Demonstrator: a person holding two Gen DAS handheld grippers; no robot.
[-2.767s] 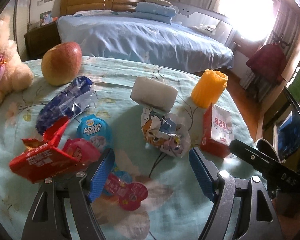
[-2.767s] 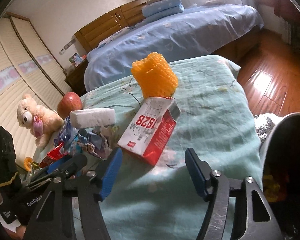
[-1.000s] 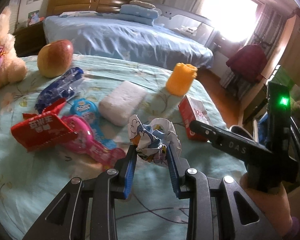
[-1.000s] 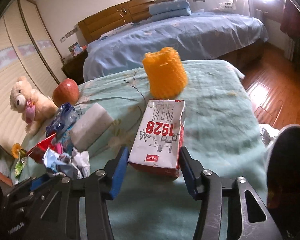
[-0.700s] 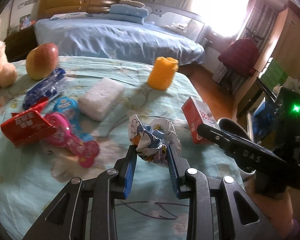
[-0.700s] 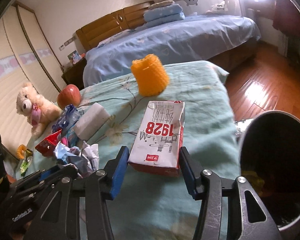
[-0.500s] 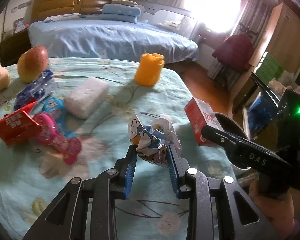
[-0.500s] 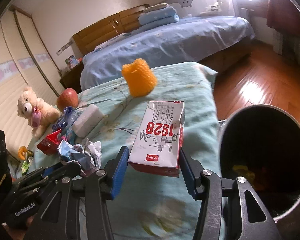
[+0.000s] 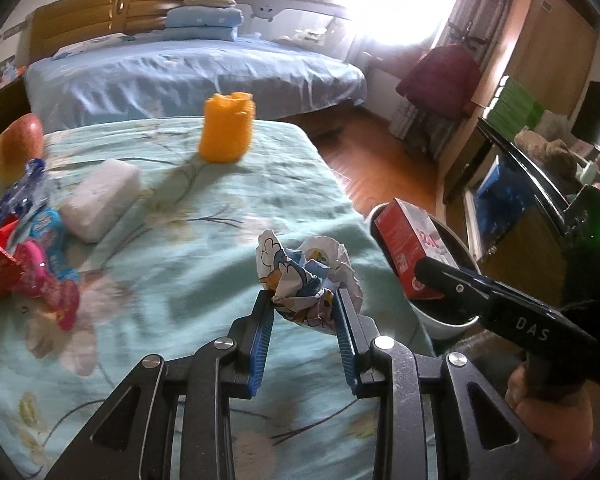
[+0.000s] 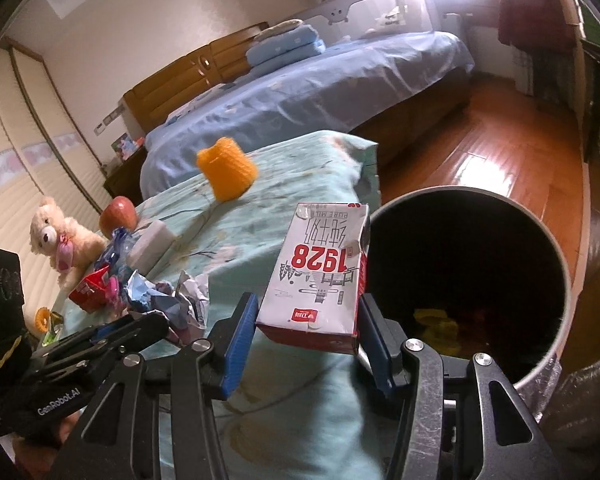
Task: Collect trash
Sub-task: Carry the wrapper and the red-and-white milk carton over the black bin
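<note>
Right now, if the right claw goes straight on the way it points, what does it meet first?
Probably the trash bin: the right claw, shut on the milk carton, points down beside its open mouth. Depth is unclear.

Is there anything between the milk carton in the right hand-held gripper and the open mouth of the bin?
Nothing visible. The right hand-held gripper holds the milk carton off the bedspread, right beside the bin, whose mouth is open, with only some trash at the bottom. The crumpled wrapper, in the left hand-held gripper, is off to the side.
</note>
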